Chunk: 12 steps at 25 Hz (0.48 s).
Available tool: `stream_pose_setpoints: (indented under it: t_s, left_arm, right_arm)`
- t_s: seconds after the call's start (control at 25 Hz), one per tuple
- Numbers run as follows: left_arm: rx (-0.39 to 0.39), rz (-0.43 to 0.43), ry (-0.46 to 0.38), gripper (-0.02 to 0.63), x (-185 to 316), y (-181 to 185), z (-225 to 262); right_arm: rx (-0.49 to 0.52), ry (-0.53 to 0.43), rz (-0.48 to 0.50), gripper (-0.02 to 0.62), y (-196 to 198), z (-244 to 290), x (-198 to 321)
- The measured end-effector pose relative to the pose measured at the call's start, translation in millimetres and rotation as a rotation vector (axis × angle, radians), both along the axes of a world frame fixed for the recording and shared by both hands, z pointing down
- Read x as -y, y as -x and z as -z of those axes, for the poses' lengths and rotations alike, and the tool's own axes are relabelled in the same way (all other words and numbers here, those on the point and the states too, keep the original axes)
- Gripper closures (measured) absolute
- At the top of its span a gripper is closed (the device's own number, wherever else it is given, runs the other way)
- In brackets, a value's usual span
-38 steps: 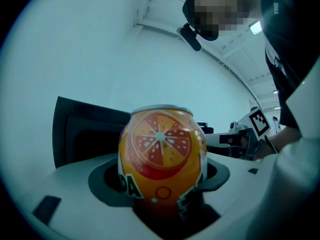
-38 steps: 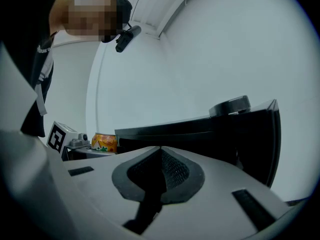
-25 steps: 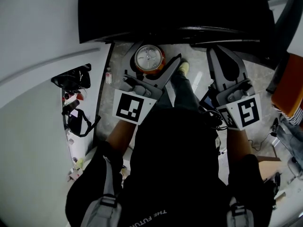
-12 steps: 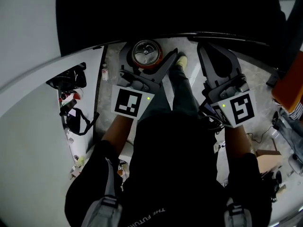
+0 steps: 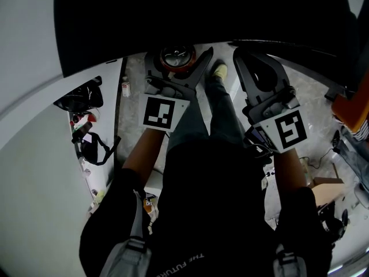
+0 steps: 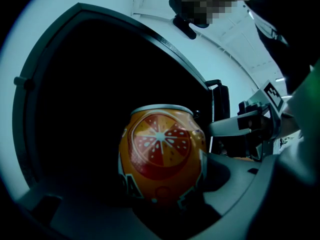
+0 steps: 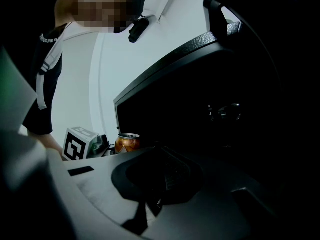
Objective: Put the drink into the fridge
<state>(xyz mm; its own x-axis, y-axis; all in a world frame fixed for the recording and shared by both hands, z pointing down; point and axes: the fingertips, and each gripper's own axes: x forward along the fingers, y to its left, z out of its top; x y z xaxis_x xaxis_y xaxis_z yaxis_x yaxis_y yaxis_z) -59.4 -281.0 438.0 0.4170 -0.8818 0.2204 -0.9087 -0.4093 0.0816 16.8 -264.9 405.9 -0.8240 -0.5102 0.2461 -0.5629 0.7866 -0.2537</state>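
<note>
Can nearer fridge, clamped in left gripper, fruit print solely that view's; right gripper closed

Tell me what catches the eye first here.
The orange drink can, printed with a citrus slice and clamped in the left gripper, glows against the dark fridge opening behind it. In the head view, the right gripper is level with it to the right, jaws together and empty.
</note>
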Motion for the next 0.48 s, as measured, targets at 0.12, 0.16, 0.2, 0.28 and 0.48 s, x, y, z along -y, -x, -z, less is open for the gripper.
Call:
stream_pose_setpoints:
  t_s: [0.12, 0.16, 0.2, 0.28, 0.48]
  left_arm:
    - [0.017, 0.019, -0.011, 0.267, 9, 3, -14]
    - [0.022, 0.029, -0.012, 0.267, 12, 4, -20]
    - [0.028, 0.038, -0.010, 0.267, 15, 5, -26]
    - [0.043, 0.047, -0.003, 0.267, 22, 6, -38]
    - [0.076, 0.071, 0.014, 0.267, 40, 8, -69]
  right_arm:
    - [-0.009, 0.008, -0.012, 0.581, 0, -5, 0]
    - [-0.008, 0.013, -0.019, 0.581, 1, -6, 1]
    - [-0.007, 0.017, -0.025, 0.581, 1, -8, 1]
    - [-0.008, 0.016, -0.026, 0.581, 4, -12, 2]
    - [-0.016, 0.004, -0.032, 0.581, 5, -21, 11]
